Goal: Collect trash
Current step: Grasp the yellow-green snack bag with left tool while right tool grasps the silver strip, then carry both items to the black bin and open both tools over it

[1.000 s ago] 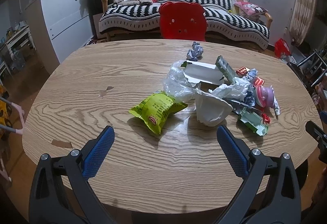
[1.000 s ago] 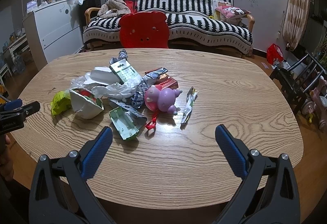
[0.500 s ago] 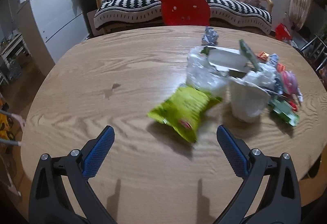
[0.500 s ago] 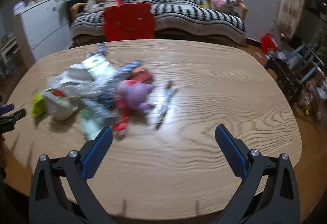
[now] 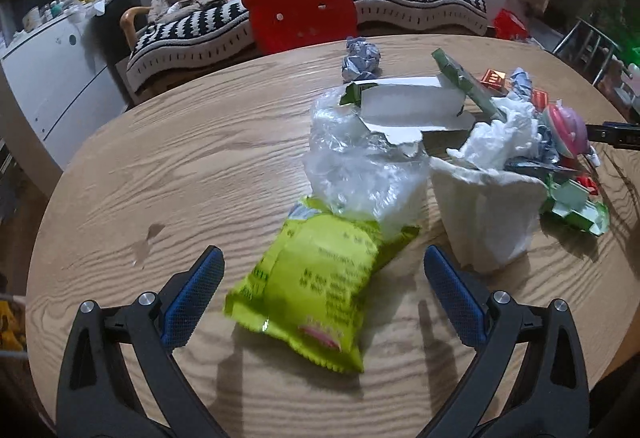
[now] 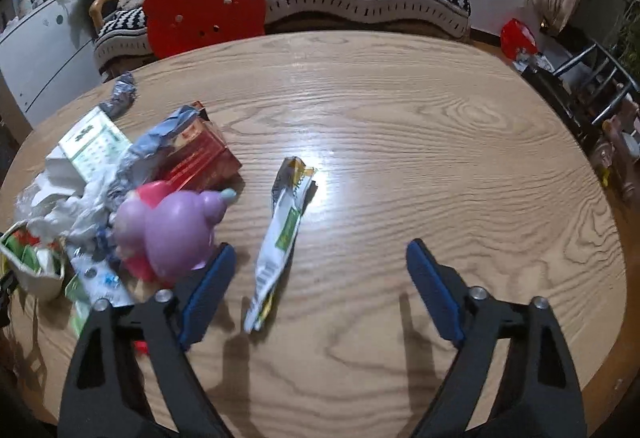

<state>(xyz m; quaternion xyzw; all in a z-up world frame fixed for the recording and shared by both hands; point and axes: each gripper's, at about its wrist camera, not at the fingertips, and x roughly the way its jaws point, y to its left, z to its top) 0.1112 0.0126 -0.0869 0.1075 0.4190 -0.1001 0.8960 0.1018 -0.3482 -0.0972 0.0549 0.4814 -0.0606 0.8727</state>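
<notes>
Trash lies on an oval wooden table (image 5: 180, 166). In the left wrist view my left gripper (image 5: 320, 274) is open and empty, its fingers on either side of a lime-green snack bag (image 5: 316, 282). Behind the bag are clear plastic wrap (image 5: 356, 162), a white paper cup (image 5: 486, 210) stuffed with tissue, and a torn white carton (image 5: 412, 106). In the right wrist view my right gripper (image 6: 320, 278) is open and empty, with a long silver-green wrapper (image 6: 282, 234) between its fingers. A purple-pink toy (image 6: 172, 230) touches its left finger.
A red box (image 6: 200, 158), a green-white carton (image 6: 96, 142), crumpled foil (image 5: 360, 56) and a flattened green box (image 5: 576, 206) lie in the pile. A red bear-shaped chair back (image 5: 300, 8) and a striped sofa (image 5: 400, 2) stand beyond the table. White drawers (image 5: 48, 70) stand at left.
Both grippers have moved forward and down toward the table. The green bag now lies between the left fingers and the long wrapper between the right fingers. Both stay open.
</notes>
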